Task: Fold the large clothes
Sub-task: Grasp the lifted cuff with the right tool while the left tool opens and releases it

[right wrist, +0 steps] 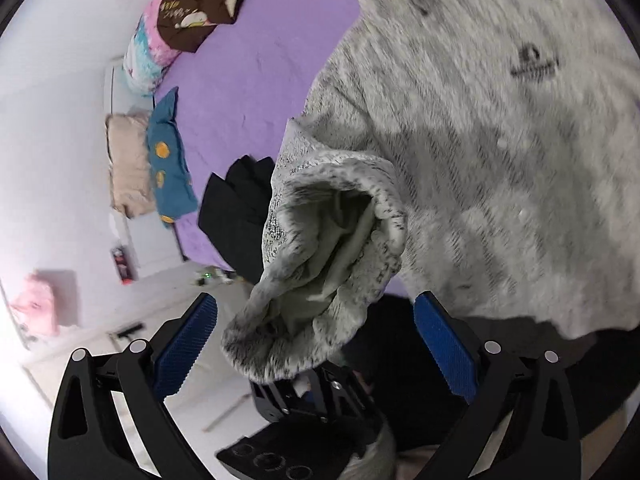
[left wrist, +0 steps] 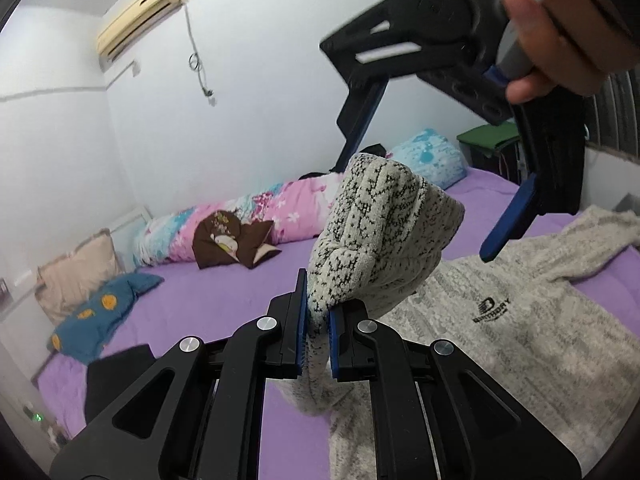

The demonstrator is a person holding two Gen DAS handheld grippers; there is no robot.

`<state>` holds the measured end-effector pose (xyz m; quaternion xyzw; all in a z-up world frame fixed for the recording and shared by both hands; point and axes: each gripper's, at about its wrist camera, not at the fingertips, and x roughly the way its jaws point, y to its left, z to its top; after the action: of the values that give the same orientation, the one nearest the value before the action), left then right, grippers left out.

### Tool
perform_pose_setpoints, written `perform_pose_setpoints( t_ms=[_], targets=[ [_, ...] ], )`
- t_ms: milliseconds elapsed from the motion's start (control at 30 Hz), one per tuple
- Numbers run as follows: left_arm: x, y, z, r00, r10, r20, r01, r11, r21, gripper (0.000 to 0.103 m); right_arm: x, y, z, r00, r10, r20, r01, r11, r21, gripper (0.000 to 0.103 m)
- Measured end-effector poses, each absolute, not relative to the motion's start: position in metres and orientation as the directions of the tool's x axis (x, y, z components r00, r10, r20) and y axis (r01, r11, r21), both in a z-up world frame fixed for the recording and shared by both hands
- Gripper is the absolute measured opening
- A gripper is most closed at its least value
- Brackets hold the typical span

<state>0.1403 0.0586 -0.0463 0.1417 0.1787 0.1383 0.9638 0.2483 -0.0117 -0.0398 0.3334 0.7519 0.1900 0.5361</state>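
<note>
Clamped between the blue pads of the left tongs, at the very front of the left wrist view, is the cuff end of a grey-and-white knit sleeve, which rises from the pinch and bulges open above it. That sleeve belongs to a large grey sweater spread across the purple bed, its dark chest logo facing up and its other sleeve trailing off toward the right edge. Above the lifted cuff, the right tongs hang in the air with both blue-lined fingers spread wide and nothing between them, gripped at the handle by a hand at the top right. From the right wrist view the same spread shows plainly: the right tongs stand released, one blue pad on each side of the sleeve's open mouth, which gapes toward the lens without either pad touching it; part of the left tool's black body sits just below it. Along the far side of the bed lie a pink floral quilt, a brown cushion, a blue pillow with orange spots and a beige pillow. A dark folded garment rests at the bed's near edge. An air conditioner is mounted high on the white wall.
</note>
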Motion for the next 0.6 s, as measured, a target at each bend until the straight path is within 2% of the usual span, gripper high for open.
perform_pose_setpoints(
  t_ms=[200, 233, 267, 300, 333, 367, 467, 500, 600],
  targets=[
    [0.136, 0.039, -0.051, 0.907, 0.301, -0.295, -0.178, 0.908, 0.379, 0.007, 0.248, -0.021, -0.043, -0.176, 0.711, -0.681, 0.289, 0.699, 0.655, 0.096],
    [0.137, 0.036, -0.052, 0.908, 0.297, -0.296, -0.172, 0.907, 0.384, 0.007, 0.249, -0.024, -0.042, -0.17, 0.707, -0.686, 0.284, 0.702, 0.653, 0.085],
    [0.137, 0.032, -0.052, 0.909, 0.292, -0.297, -0.165, 0.907, 0.387, 0.007, 0.249, -0.028, -0.04, -0.156, 0.705, -0.691, 0.276, 0.703, 0.655, 0.079],
    [0.138, 0.029, -0.052, 0.91, 0.291, -0.297, -0.163, 0.907, 0.389, 0.007, 0.249, -0.033, -0.037, -0.133, 0.705, -0.696, 0.265, 0.702, 0.661, 0.067],
    [0.138, 0.028, -0.053, 0.91, 0.29, -0.297, -0.161, 0.906, 0.391, 0.007, 0.248, -0.038, -0.036, -0.122, 0.703, -0.7, 0.257, 0.704, 0.662, 0.048],
    [0.139, 0.025, -0.053, 0.91, 0.29, -0.297, -0.159, 0.905, 0.395, 0.007, 0.248, -0.041, -0.036, -0.124, 0.705, -0.698, 0.256, 0.703, 0.664, 0.041],
    [0.141, 0.018, -0.056, 0.913, 0.283, -0.292, -0.149, 0.901, 0.407, 0.007, 0.249, -0.05, -0.039, -0.129, 0.734, -0.667, 0.251, 0.675, 0.694, 0.033],
    [0.142, 0.014, -0.057, 0.915, 0.281, -0.291, -0.144, 0.899, 0.415, 0.007, 0.249, -0.054, -0.039, -0.123, 0.738, -0.663, 0.244, 0.671, 0.701, 0.026],
    [0.144, 0.004, -0.062, 0.916, 0.279, -0.289, -0.13, 0.886, 0.444, 0.008, 0.249, -0.064, -0.037, -0.101, 0.752, -0.651, 0.209, 0.656, 0.725, 0.021]
  ],
)
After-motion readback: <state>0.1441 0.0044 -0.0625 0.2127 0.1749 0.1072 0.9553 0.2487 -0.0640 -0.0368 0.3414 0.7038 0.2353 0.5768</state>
